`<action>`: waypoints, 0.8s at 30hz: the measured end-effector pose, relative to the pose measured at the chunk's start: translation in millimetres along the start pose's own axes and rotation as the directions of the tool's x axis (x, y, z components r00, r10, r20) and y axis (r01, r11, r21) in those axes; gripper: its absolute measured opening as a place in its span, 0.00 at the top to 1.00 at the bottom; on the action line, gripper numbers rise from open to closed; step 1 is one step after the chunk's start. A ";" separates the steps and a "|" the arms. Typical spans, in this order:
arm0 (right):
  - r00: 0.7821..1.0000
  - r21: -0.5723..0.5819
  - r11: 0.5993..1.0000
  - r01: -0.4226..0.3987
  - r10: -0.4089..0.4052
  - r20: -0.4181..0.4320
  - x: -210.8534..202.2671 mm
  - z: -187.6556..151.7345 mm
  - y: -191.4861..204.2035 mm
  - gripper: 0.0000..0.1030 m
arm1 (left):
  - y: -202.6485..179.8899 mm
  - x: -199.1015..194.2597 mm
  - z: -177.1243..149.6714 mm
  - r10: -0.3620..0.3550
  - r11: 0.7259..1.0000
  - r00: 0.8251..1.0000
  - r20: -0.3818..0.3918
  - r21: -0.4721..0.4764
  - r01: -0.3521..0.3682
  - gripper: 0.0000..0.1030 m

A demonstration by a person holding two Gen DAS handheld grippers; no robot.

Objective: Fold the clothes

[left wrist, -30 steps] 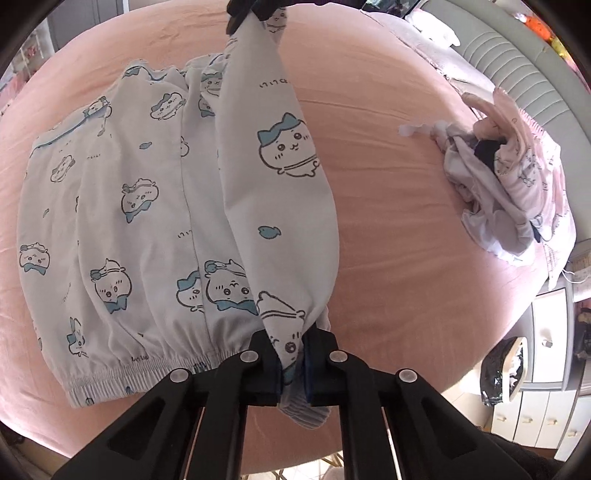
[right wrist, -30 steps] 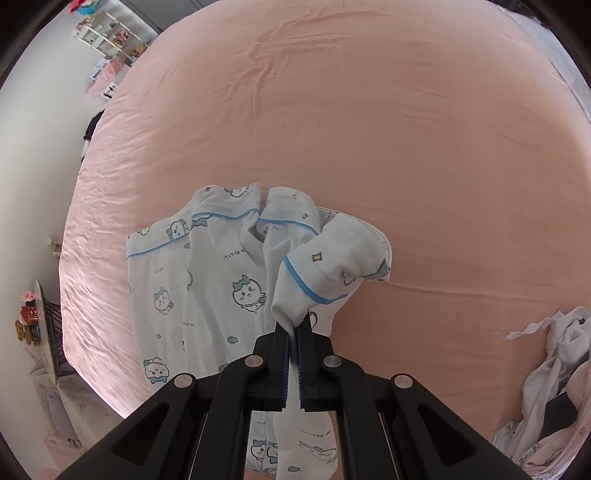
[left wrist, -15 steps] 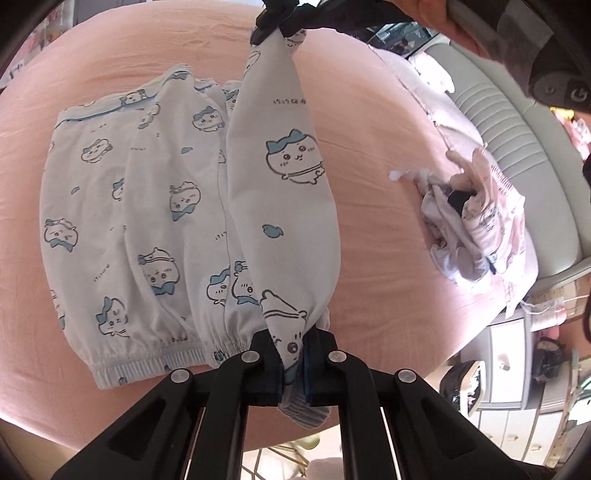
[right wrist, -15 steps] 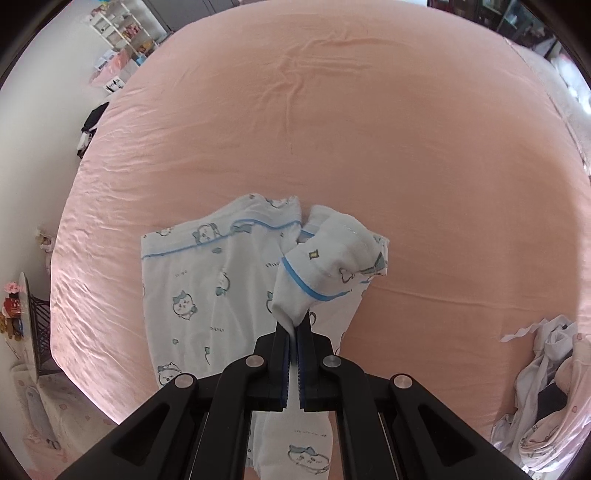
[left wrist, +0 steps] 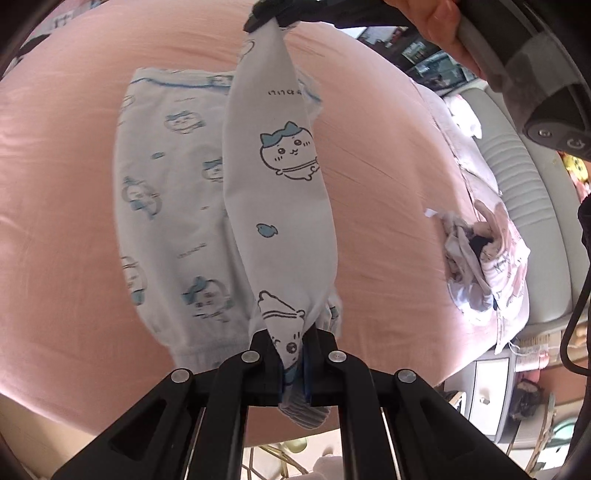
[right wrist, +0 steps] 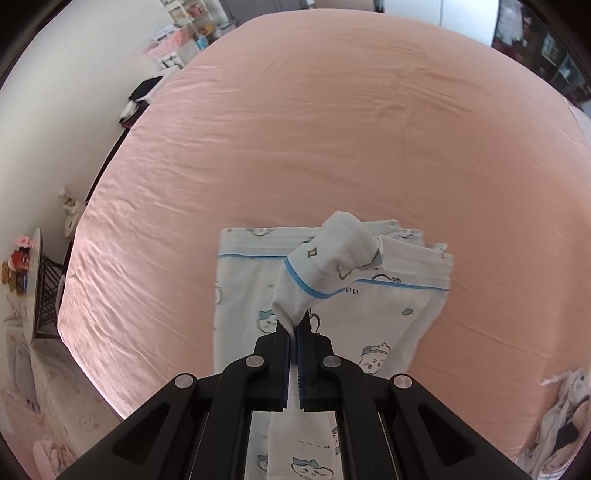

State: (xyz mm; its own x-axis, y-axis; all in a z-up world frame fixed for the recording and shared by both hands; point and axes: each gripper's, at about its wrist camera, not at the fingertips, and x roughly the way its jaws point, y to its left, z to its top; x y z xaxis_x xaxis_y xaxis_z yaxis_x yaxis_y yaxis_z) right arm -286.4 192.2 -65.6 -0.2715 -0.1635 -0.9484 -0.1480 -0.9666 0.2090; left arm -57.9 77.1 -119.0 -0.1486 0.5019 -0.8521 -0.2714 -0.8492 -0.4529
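Left wrist view has your left gripper (left wrist: 293, 354) pinched tight on the waistband end of the pajama shorts (left wrist: 173, 206), low in the middle of the frame. A long strip of that fabric runs straight up the frame to your right gripper (left wrist: 271, 16) at the top edge, which is clamped on the hem end. So one side of the shorts is lifted and stretched between both tools, and the rest lies flat on the pink bed (left wrist: 55, 166), left of centre.

Right wrist view backs that up: the jaws are closed on a bunched bit of the blue-trimmed hem in the lower middle, with the flat part spread out just beyond.

Looks to me like you're carrying the raised side over the flat half. Tips:
- Keep the strip taut between both tools so it lands as a straight edge, not a saggy curve.
- Move both ends at the same pace, or the fold goes diagonal.
- Line waistband with waistband and hem with hem before letting go.

The pile of other clothes (left wrist: 484, 258) at mid right is well apart, so no snag risk there.
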 end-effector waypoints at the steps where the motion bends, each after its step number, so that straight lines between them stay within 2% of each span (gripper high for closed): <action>1: 1.000 -0.009 1.000 0.000 0.000 -0.002 4.7 1.1 5.8 1.00 | 5.9 -1.5 -0.6 0.004 1.000 1.000 0.000 -0.012 -0.004 0.95; 11: 1.000 -0.047 0.999 -0.016 0.017 0.024 27.4 -6.6 29.9 1.00 | 34.0 -7.0 -5.5 0.051 0.997 0.999 0.011 -0.064 -0.050 0.95; 16: 0.997 -0.028 0.998 -0.063 0.064 0.038 29.2 -9.7 26.4 0.99 | 35.1 -10.0 -6.5 0.123 0.990 0.992 0.008 -0.071 -0.123 0.94; 18: 0.995 -0.034 0.995 -0.089 0.090 0.046 27.1 -8.0 26.6 0.96 | 35.5 -11.2 -6.9 0.152 0.986 0.988 0.007 -0.074 -0.151 0.93; 19: 0.993 -0.039 0.994 -0.103 0.105 0.053 25.5 -6.8 27.9 0.82 | 35.7 -11.8 -7.1 0.167 0.983 0.986 0.007 -0.076 -0.166 0.93; 20: 0.990 -0.044 0.992 -0.120 0.122 0.069 22.6 -6.0 29.8 0.49 | 35.9 -12.4 -7.3 0.181 0.981 0.983 0.006 -0.077 -0.180 0.90; 22: 0.979 -0.058 0.985 -0.163 0.169 0.110 15.2 -6.3 34.5 0.10 | 36.4 -13.6 -7.7 0.210 0.975 0.978 0.005 -0.080 -0.209 0.81; 24: 0.960 -0.085 0.970 -0.227 0.238 0.150 5.7 -6.9 40.3 0.09 | 36.8 -14.9 -8.1 0.238 0.968 0.971 0.003 -0.083 -0.237 0.67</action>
State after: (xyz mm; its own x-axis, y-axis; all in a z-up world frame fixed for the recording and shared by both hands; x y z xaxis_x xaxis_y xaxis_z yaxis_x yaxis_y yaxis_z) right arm -287.4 150.9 -64.2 -0.4386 -0.3571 -0.8247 -0.0014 -0.9174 0.3980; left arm -58.0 37.0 -125.1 -0.2120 0.2856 -0.9346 -0.1489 -0.9546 -0.2579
